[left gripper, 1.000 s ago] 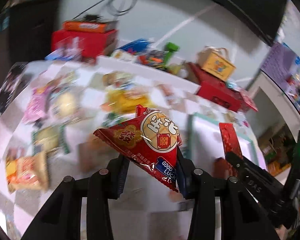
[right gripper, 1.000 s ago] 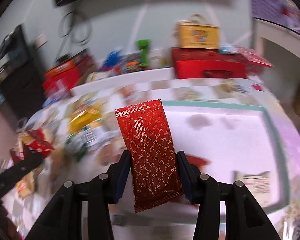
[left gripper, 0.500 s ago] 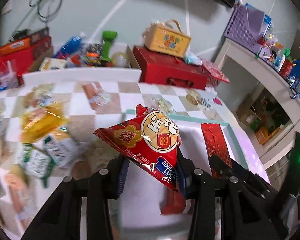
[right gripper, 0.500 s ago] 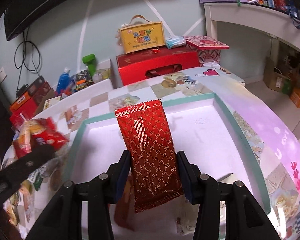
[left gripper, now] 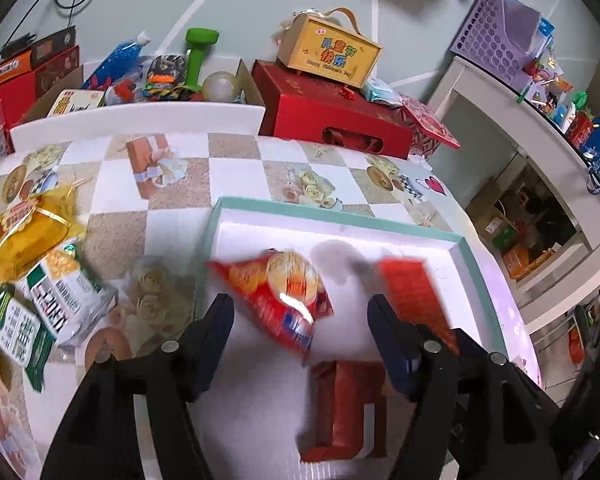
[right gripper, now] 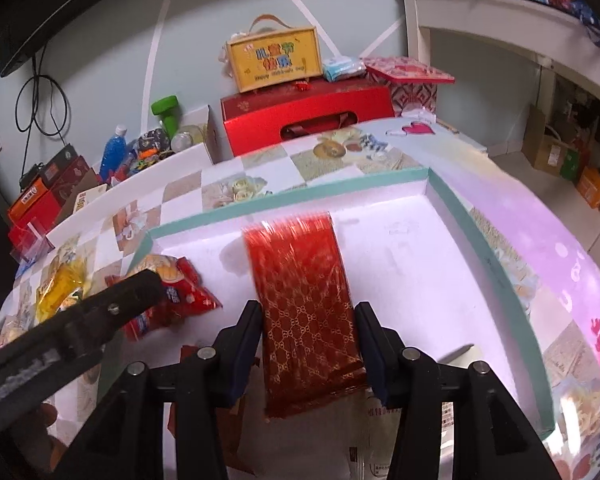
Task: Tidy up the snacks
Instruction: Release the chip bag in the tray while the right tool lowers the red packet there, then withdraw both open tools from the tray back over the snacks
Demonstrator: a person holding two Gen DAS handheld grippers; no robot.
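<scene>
My left gripper (left gripper: 300,316) is open over a white tray with a teal rim (left gripper: 332,216). A red triangular snack bag (left gripper: 284,292), blurred, sits loose between the spread fingers, over the tray floor. My right gripper (right gripper: 310,332) has its jaws slightly apart beside a red gold-patterned packet (right gripper: 304,292), blurred at its far end; whether the pads still grip it is unclear. The packet also shows in the left wrist view (left gripper: 412,292). The snack bag shows in the right wrist view (right gripper: 180,300) behind my left gripper's finger (right gripper: 100,320).
A dark red packet (left gripper: 348,404) lies in the tray near me. Yellow (left gripper: 28,236) and green-white (left gripper: 60,296) snack bags lie left of the tray on the checkered tablecloth. A red box (left gripper: 332,120) with a yellow box (left gripper: 332,52) on top stands at the back.
My left gripper has opened and let go of the red triangular bag, which is dropping into the tray. My right gripper has opened slightly and the red packet is blurring downward.
</scene>
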